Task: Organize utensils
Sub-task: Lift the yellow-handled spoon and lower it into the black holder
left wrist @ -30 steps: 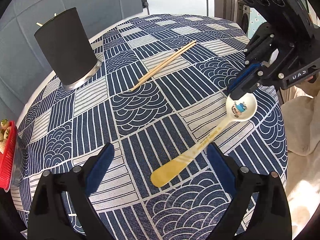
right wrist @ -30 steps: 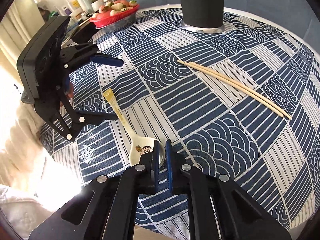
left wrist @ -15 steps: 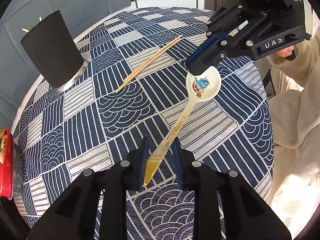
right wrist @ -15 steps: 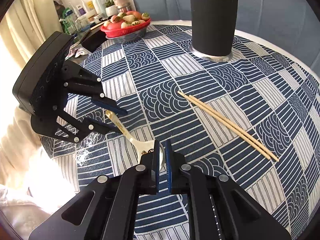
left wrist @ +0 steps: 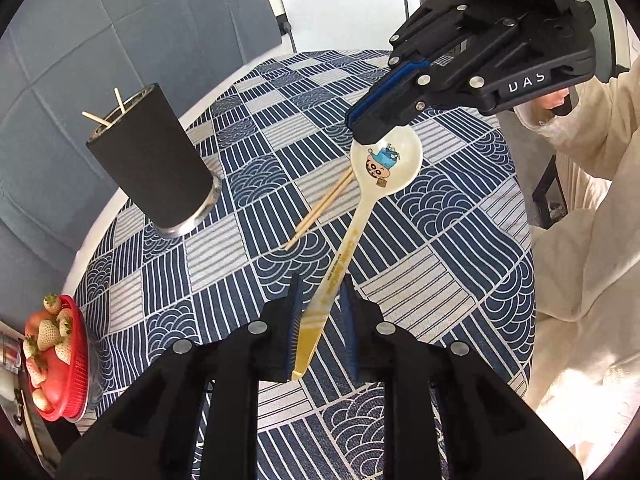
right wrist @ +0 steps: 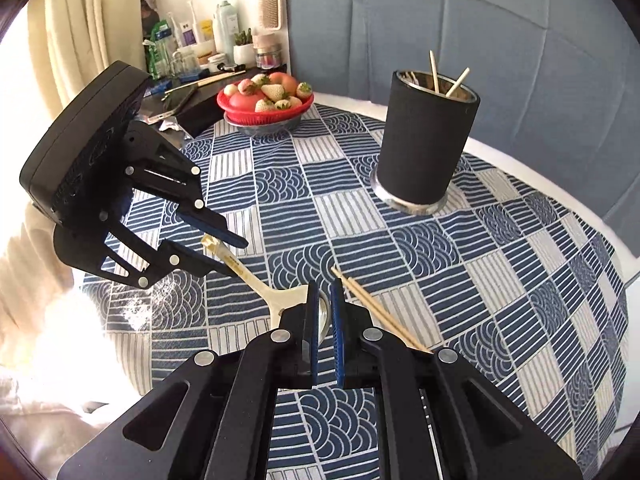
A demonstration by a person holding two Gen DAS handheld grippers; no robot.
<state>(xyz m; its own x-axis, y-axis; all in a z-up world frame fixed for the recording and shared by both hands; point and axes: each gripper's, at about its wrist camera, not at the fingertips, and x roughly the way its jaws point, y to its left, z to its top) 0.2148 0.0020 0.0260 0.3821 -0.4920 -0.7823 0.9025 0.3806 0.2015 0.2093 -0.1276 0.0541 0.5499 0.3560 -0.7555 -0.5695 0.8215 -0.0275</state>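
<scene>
A cream ceramic spoon point(left wrist: 362, 216) with a cartoon print is held in the air above the table by both grippers. My right gripper point(right wrist: 325, 303) is shut on its bowl point(right wrist: 289, 300); it also shows in the left wrist view point(left wrist: 366, 130). My left gripper point(left wrist: 320, 304) is closed around the spoon's yellow handle end; it also shows in the right wrist view point(right wrist: 230, 256). A black utensil cup point(left wrist: 154, 168) holding chopsticks stands on the table point(right wrist: 426, 140). A pair of wooden chopsticks point(left wrist: 320, 210) lies on the cloth point(right wrist: 380, 312).
A round table with a blue and white patterned cloth point(left wrist: 248, 264). A red basket of strawberries point(left wrist: 54, 354) sits at the table's edge point(right wrist: 266, 104). A dresser with bottles point(right wrist: 208, 40) stands behind. A person's cream sleeve point(left wrist: 580, 200) is on the right.
Both grippers have lifted the spoon higher above the table and towards the cup. The left gripper, open a second ago, has closed on the handle.
</scene>
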